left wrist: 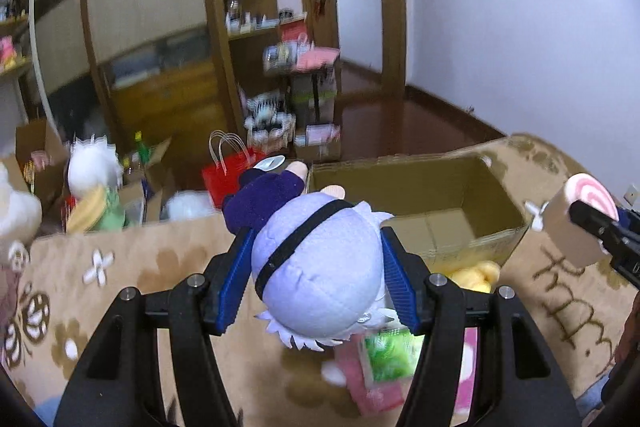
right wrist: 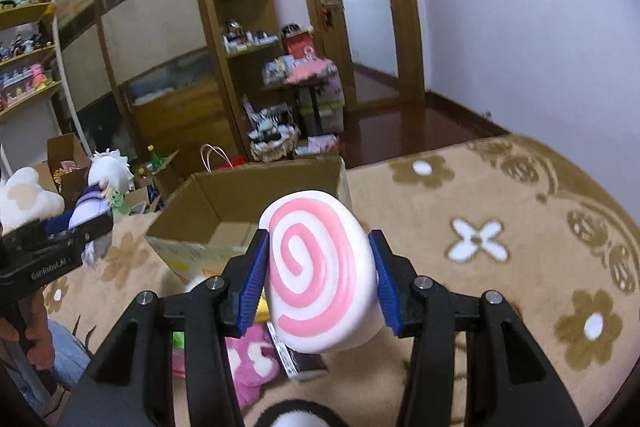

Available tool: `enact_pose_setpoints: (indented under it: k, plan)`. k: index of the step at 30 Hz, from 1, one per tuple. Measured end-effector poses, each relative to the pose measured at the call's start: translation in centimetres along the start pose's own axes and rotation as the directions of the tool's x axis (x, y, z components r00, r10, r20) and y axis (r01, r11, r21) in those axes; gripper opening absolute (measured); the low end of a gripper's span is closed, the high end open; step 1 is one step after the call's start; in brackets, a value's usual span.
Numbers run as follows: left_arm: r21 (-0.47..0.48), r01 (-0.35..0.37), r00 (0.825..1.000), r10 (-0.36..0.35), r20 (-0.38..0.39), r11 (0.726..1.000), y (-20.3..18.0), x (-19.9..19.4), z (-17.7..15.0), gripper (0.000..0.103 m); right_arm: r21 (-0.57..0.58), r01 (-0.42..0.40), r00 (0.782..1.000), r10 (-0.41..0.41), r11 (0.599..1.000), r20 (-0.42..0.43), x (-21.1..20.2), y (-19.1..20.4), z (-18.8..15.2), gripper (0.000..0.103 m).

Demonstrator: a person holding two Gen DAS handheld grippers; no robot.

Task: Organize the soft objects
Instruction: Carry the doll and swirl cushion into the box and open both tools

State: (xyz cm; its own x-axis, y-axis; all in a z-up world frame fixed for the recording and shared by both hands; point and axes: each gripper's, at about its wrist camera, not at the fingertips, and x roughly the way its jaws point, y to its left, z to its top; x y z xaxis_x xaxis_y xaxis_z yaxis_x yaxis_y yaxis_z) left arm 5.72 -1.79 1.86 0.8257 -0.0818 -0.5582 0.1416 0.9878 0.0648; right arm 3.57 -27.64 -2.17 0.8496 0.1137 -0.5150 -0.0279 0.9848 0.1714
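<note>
An open cardboard box (left wrist: 424, 199) sits on the flowered carpet (right wrist: 480, 195). The left hand-held gripper (left wrist: 320, 279) clamps a lavender-haired plush doll (left wrist: 320, 267); the right hand-held gripper (right wrist: 316, 275) clamps a pink-swirl cushion (right wrist: 316, 267).

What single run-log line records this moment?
left claw: shut on plush doll | right claw: shut on swirl cushion | cardboard box: open, ahead

doll (left wrist: 320, 267): soft cloth | swirl toy (right wrist: 320, 275): smooth, glossy | box (left wrist: 440, 187): matt cardboard
</note>
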Motion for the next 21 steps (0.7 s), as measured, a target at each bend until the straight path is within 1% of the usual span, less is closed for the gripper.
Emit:
enact_pose_setpoints:
  k: [2,4,6,8,11,15,18,21]
  plan:
    - [0.015,0.000,0.999,-0.001,0.033,1.000,-0.3,-0.1,1.3,0.061,-0.018,-0.006,1.000,0.006,1.000,0.016,-0.1,0.8,1.0,0.052]
    - [0.009,0.015,0.998,-0.015,0.061,1.000,-0.3,0.0,2.3,0.061,-0.041,-0.009,0.999,0.011,0.999,0.034,-0.2,1.4,1.8,0.052]
    - [0.009,0.003,0.997,-0.003,0.077,1.000,-0.2,0.3,2.9,0.061,-0.077,-0.011,0.998,0.016,0.997,0.058,-0.1,2.2,2.7,0.052]
    - [0.037,-0.019,0.995,0.015,0.096,0.999,-0.6,1.0,3.7,0.061,-0.109,-0.014,0.997,0.022,0.994,0.071,0.1,3.1,3.7,0.052]
    - [0.021,0.001,0.997,-0.002,0.082,1.000,-0.4,2.1,4.6,0.061,-0.144,-0.029,0.996,0.041,0.989,0.084,0.9,4.3,4.7,0.052]
    - [0.035,-0.019,0.996,0.016,0.086,0.999,-0.6,3.5,5.5,0.061,-0.180,-0.054,0.994,0.071,0.982,0.086,2.4,5.6,5.6,0.052]
    - [0.045,-0.020,0.996,0.016,0.089,0.999,-0.7,4.3,5.6,0.061,-0.197,-0.068,0.993,0.084,0.978,0.078,3.7,6.1,5.9,0.052]
    - [0.031,-0.002,0.997,0.000,0.071,1.000,-0.7,5.2,5.4,0.061,-0.211,-0.080,0.993,0.095,0.974,0.065,5.0,6.5,5.9,0.052]
